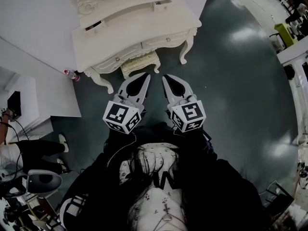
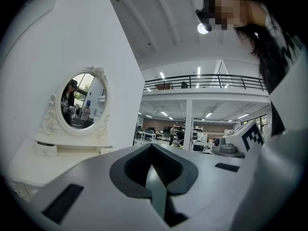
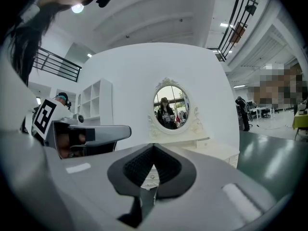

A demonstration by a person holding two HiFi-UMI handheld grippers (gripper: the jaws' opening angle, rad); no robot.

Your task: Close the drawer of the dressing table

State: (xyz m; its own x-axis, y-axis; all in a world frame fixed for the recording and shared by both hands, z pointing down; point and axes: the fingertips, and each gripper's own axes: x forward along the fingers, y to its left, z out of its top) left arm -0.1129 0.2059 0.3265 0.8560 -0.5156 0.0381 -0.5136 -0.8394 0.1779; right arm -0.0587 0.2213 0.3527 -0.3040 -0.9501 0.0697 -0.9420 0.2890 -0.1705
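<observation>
At 12 o'clock, well apart from left gripper [image 1: 143, 77] and right gripper [image 1: 166, 79]: dressing table [image 1: 130, 30] with drawers [image 1: 163, 40]. Show fingers pressed together, gripping nothing. Might jam a drawer through crooked, off-centre push.

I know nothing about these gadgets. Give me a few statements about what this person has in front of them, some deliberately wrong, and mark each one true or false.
1. Both grippers touch the dressing table. False: the left gripper and the right gripper are held short of it, above the floor.
2. The jaws of both grippers are together, with nothing between them. True.
3. The dressing table carries an oval mirror. True.
4. The bottle stands on the tabletop. False: it is on the floor, beside a leg of the table.
</observation>
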